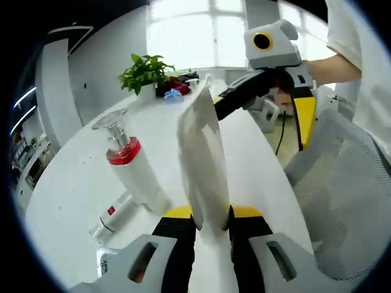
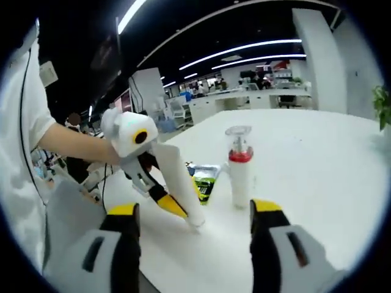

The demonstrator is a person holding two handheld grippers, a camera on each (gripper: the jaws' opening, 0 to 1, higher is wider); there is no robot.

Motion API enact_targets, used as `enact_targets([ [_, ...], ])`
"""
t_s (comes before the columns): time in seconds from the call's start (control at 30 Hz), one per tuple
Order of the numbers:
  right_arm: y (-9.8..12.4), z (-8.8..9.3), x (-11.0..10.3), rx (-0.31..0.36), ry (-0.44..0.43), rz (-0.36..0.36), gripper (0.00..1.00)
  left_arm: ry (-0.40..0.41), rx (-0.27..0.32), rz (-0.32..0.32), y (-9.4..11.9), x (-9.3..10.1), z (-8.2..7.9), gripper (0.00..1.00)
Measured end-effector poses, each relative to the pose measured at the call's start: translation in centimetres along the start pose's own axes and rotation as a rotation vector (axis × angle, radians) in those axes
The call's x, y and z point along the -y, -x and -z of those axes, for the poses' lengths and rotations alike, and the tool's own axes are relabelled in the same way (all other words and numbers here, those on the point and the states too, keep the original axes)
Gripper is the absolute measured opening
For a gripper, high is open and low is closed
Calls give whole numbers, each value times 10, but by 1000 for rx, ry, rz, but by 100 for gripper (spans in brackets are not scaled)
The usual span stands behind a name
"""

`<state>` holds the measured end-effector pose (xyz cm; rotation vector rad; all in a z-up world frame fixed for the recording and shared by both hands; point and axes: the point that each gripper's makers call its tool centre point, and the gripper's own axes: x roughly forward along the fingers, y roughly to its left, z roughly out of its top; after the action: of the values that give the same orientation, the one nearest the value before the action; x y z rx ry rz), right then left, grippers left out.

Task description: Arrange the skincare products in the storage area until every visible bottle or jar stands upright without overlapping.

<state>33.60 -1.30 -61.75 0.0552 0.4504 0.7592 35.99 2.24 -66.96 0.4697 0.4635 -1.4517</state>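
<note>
While a white tube is clamped between the jaws of the left gripper, its lower end is seen resting on the white surface in the right gripper view. Just beside it, a white pump bottle with a red collar and clear cap is stood upright, and a smaller clear-capped bottle is laid on its side near its base. The jaws of the right gripper are held apart, with nothing between them. A green and silver sachet is seen beyond the tube. Farther off, a potted plant is placed.
</note>
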Motion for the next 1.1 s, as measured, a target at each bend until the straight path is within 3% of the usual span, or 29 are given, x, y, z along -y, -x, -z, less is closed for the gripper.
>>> enact_targets([
  [0.73,17,14,12,-1,-59,87,78,-14,20,-19,0,-73,2,18],
  [1.1,22,17,18,-3,-67,123,79,8,36,-23,-4,-91,0,18],
])
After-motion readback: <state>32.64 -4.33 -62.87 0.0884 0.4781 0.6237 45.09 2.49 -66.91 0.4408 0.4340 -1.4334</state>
